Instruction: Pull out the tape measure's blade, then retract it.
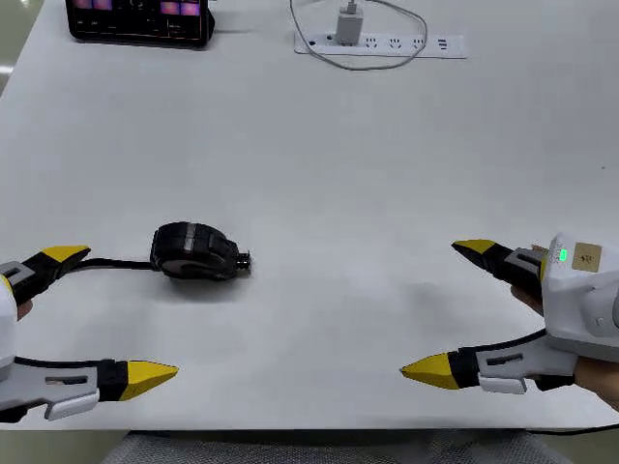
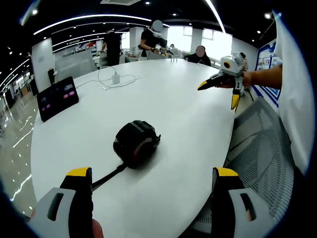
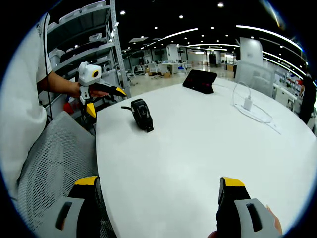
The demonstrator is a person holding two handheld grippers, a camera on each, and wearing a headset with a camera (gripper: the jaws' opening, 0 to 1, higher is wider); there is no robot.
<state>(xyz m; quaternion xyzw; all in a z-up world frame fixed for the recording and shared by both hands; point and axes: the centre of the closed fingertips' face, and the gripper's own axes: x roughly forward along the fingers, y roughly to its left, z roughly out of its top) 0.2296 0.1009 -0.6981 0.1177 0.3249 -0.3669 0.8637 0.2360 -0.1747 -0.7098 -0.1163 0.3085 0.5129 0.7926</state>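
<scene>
nearest, the left claw [image 1: 131,311] and right claw [image 1: 429,307] hover spread wide and empty over the desk's [image 1: 338,174] front edge. the tape measure [image 1: 196,251] lies on the desk just beyond the left claw, its black strap [image 1: 116,262] running toward that claw. the case looks rigid, compact, fairly weighty and probably smooth: best to clamp its body and pinch the small hook [image 1: 244,259] at its right end. farther back sit a power strip [image 1: 387,43] and a tablet [image 1: 140,19]
</scene>
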